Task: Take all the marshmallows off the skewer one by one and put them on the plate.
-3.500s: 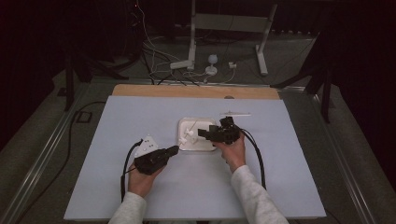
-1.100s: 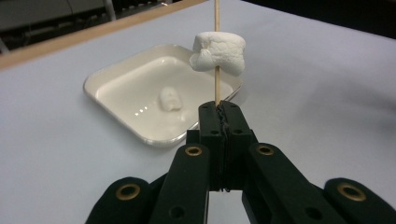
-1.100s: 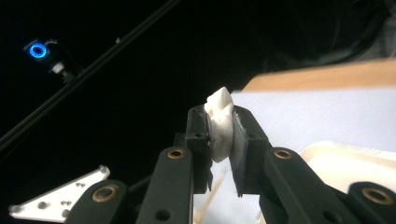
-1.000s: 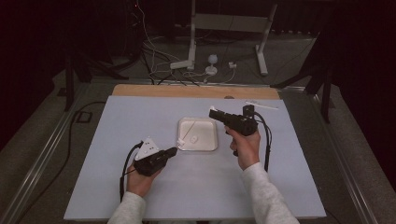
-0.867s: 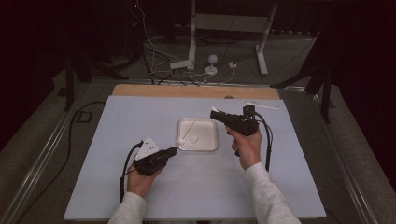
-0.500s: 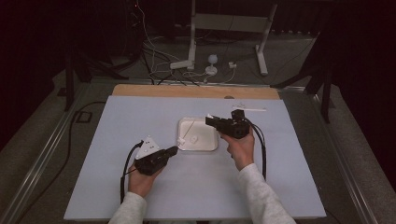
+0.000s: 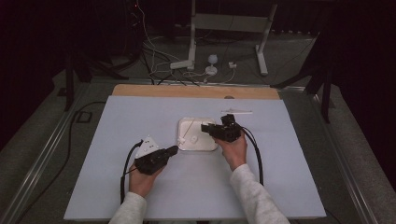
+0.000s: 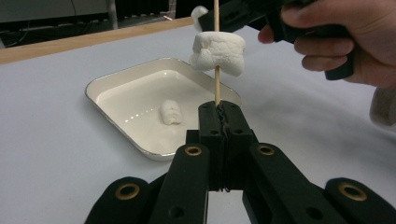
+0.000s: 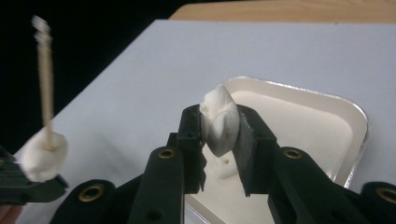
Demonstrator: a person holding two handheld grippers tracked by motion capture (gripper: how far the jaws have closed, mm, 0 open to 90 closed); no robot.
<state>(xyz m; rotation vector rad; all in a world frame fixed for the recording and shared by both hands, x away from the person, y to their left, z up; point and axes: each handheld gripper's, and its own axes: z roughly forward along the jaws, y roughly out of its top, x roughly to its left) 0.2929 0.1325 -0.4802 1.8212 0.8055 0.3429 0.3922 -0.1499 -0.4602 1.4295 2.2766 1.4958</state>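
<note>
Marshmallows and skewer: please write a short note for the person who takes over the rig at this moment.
Left hand-held gripper: shut on the wooden skewer, held upright, one marshmallow on the skewer already threaded.
Right hand-held gripper: shut on a second marshmallow, held above the white tray.
One more marshmallow in the tray.
Done: one piece threaded, the second picked up.
Left: probably push the held piece onto the skewer tip, then fetch the tray piece.
</note>
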